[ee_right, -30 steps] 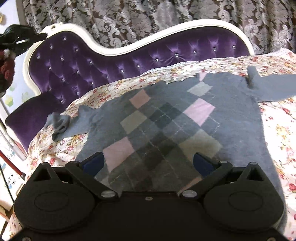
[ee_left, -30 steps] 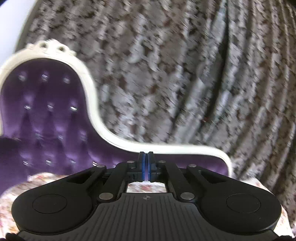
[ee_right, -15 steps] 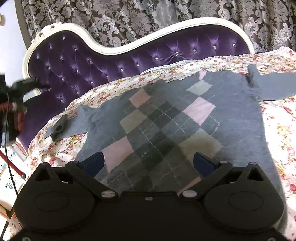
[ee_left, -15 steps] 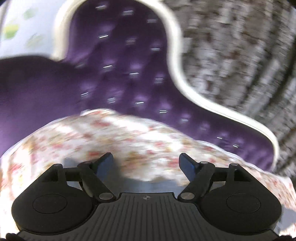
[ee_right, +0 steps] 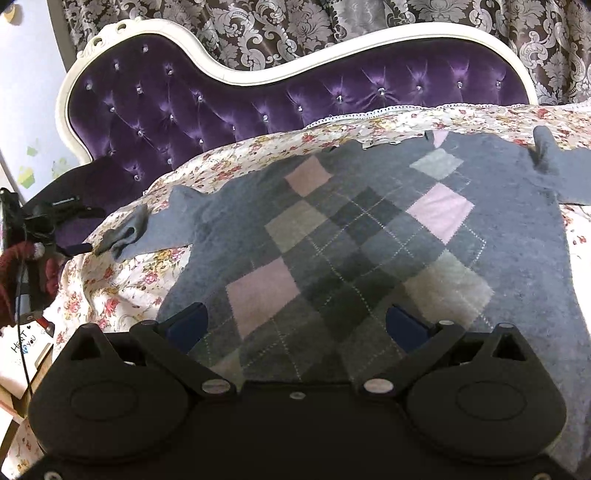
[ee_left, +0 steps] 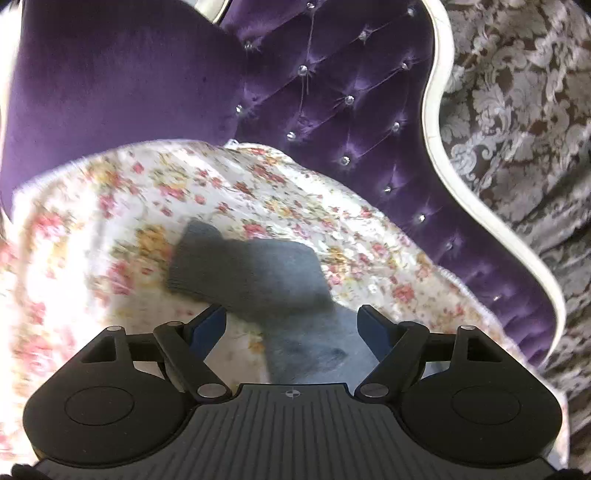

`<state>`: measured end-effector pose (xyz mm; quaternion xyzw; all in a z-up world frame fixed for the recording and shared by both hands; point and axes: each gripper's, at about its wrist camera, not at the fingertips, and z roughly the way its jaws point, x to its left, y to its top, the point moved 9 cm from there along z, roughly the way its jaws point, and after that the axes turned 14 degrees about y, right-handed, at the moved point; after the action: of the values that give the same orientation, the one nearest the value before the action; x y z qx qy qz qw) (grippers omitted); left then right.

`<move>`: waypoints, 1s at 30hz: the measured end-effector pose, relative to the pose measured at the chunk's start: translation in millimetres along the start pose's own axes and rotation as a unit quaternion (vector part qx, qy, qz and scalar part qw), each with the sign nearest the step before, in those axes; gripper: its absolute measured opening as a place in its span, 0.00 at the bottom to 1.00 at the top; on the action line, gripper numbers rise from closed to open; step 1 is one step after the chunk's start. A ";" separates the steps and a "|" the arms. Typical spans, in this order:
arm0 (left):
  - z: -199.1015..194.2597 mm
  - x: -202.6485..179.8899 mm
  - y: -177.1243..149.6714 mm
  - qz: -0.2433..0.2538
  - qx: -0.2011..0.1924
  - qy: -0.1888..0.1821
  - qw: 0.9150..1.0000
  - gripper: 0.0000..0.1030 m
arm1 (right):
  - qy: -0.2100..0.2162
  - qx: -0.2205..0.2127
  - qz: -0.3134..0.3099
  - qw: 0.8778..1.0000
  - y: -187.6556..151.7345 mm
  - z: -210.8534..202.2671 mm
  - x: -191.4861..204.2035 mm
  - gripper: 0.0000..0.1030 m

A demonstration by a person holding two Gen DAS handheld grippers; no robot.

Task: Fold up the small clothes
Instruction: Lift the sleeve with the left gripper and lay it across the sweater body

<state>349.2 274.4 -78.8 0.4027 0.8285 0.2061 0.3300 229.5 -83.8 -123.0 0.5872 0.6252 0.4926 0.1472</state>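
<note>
- Sweater (ee_right: 369, 240): grey knit w/ argyle diamonds (pink, light grey, dark grey) on front, spread flat over floral cover (ee_right: 122, 288); fills centre + right of right wrist view.
- One sleeve (ee_right: 155, 229) runs toward left of that frame, cuff crumpled at the end near cover's edge; other sleeve (ee_right: 569, 173) goes off at upper right edge.
- In left wrist view the same left-side sleeve (ee_left: 251, 277) lies across frame centre, ribbed cuff (ee_left: 192, 266) pointing upper left, slightly blurred.
- Left gripper (ee_left: 291, 325): jaws wide apart, nothing clamped. Sleeve fabric lies below/between the blue pads (ee_left: 208, 326); whether pads touch it, can't tell. Gripper angled down at the cover.
- Right gripper (ee_right: 295, 325): jaws also wide apart, holding nothing; sits low over sweater's bottom hem area, argyle panel showing btwn the pads (ee_right: 188, 325). Contact w/ fabric unclear.
- Left gripper also shows at left edge of right wrist view (ee_right: 55, 218), black, just beside the crumpled cuff, w/ a dark red sleeve of the person (ee_right: 11, 273) behind it.
- Sofa (ee_right: 258, 99): purple tufted back w/ crystal buttons, white carved frame, across top of both views.
- Curtain (ee_right: 332, 26): brown/silver damask behind sofa.
- Lower left of right wrist view: white item w/ "HEART" print (ee_right: 22, 343), partly cut off.
</note>
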 end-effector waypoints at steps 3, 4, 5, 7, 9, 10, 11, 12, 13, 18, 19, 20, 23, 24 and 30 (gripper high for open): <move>12.7 -4.4 1.9 -0.023 0.002 -0.015 1.000 0.75 | -0.007 0.002 -0.001 1.000 -0.8 -0.4 -2.5 0.99; 17.1 -4.7 3.4 -0.032 0.002 -0.017 0.999 0.75 | -0.009 0.003 -0.001 1.000 -1.1 -0.4 -3.2 0.99; 21.6 -3.9 5.2 -0.042 0.002 -0.017 0.999 0.75 | -0.010 0.004 0.000 1.000 -1.4 -0.4 -3.8 0.99; 31.8 1.5 6.2 -0.066 0.010 -0.011 0.998 0.74 | -0.011 0.006 0.001 1.000 -1.9 -0.6 -4.3 0.99; 31.8 7.3 5.1 -0.100 0.008 -0.014 0.995 0.74 | -0.012 0.006 0.002 1.000 -2.4 -2.0 -4.1 0.99; 28.4 8.4 3.6 -0.111 0.007 -0.019 0.994 0.74 | -0.012 0.005 0.002 1.000 -2.2 -3.0 -3.9 0.99; 24.3 8.7 0.6 -0.112 0.008 -0.025 0.993 0.74 | -0.012 0.005 0.002 1.000 -2.2 -4.0 -3.8 0.99; 21.0 9.1 -3.2 -0.104 0.010 -0.023 0.994 0.74 | -0.011 0.004 0.003 1.000 -2.2 -4.7 -4.1 0.99; 18.6 10.0 -6.6 -0.093 0.013 -0.015 0.995 0.75 | -0.010 0.005 0.004 1.000 -2.1 -4.6 -4.4 0.99; 14.0 15.2 -17.3 -0.065 0.011 -0.006 0.998 0.82 | -0.005 0.011 0.001 1.000 -1.7 0.9 -1.6 0.99; 16.5 14.4 -14.2 -0.065 0.010 -0.007 0.998 0.84 | -0.003 0.012 0.000 1.000 -1.7 1.7 0.1 0.99; 19.2 12.0 -10.2 -0.067 0.007 -0.004 0.998 0.84 | -0.002 0.013 -0.002 1.000 -1.7 2.1 2.1 0.99; 34.7 9.8 2.8 -0.096 0.008 -0.018 0.995 0.82 | -0.002 0.012 -0.011 1.000 -1.5 1.2 7.8 0.99; 38.7 10.5 6.3 -0.110 0.007 -0.024 0.994 0.74 | -0.002 0.011 -0.011 1.000 -1.5 0.9 8.3 0.99; 21.7 0.7 24.6 -0.062 -0.041 0.018 0.997 0.06 | -0.002 0.011 -0.007 1.000 -2.9 -2.3 7.4 0.99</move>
<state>377.4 291.2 -79.3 0.3334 0.8484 0.2259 0.3435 224.1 -77.8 -121.3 0.5856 0.6343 0.4834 0.1453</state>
